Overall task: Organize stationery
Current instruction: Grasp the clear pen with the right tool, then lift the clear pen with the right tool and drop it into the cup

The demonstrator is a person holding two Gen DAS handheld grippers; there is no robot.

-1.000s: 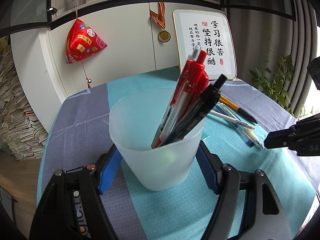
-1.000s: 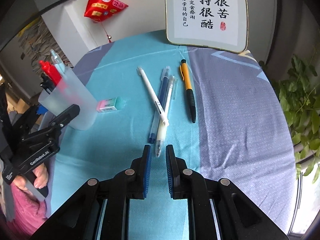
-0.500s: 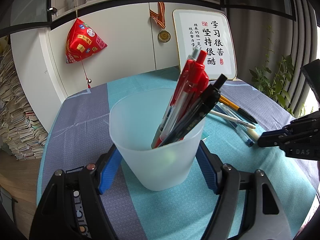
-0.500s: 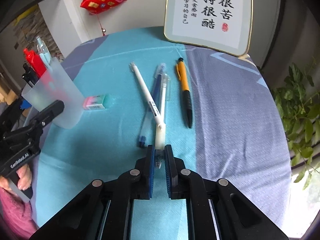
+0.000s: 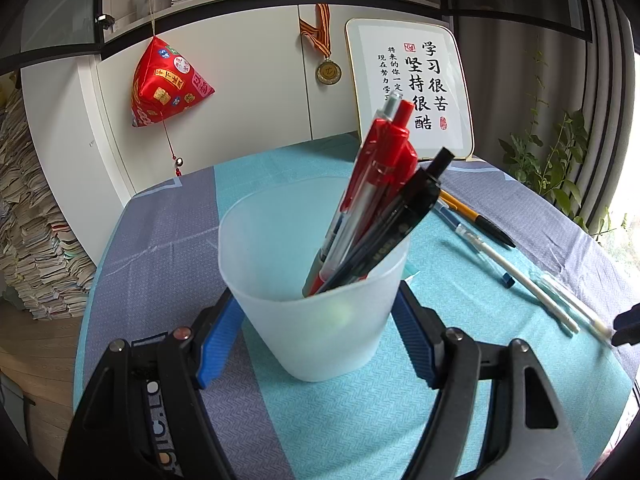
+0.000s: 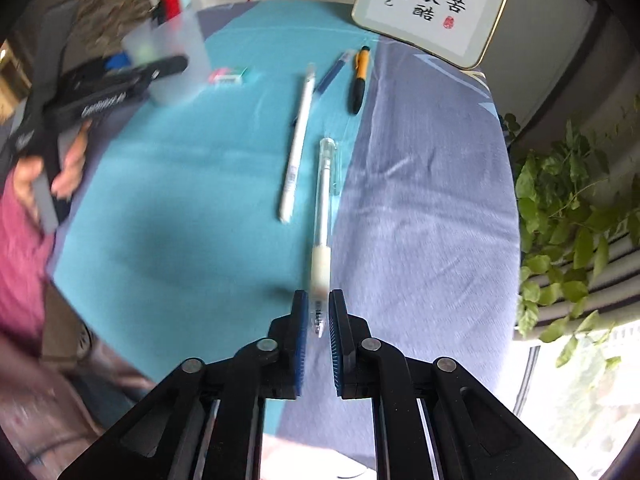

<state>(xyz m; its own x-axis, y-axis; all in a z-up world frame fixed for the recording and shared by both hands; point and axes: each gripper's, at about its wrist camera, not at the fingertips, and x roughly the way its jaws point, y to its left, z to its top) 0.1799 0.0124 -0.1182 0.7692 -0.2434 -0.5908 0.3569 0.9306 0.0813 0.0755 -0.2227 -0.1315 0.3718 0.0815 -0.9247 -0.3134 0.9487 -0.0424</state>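
My left gripper (image 5: pixel 316 332) is shut on a frosted plastic cup (image 5: pixel 316 280) that stands on the table and holds several red and black pens (image 5: pixel 376 204). My right gripper (image 6: pixel 318 320) is shut on the tip end of a clear pen (image 6: pixel 324 216) and holds it lifted, pointing away. In the left wrist view that clear pen (image 5: pixel 568 296) reaches to the right edge. A white pen (image 6: pixel 298 136), a blue pen (image 6: pixel 332 74) and an orange-black pen (image 6: pixel 358 80) lie on the cloth.
A pink-green eraser (image 6: pixel 228 76) lies beside the cup (image 6: pixel 172 64). A framed calligraphy board (image 6: pixel 432 4) leans at the table's far edge. A leafy plant (image 6: pixel 568 200) stands to the right of the table. A red pouch (image 5: pixel 164 84) hangs on the cabinet.
My right gripper closed on the clear pen, pulled it back out of the pen pile and lifted it. The left gripper and cup stayed still.
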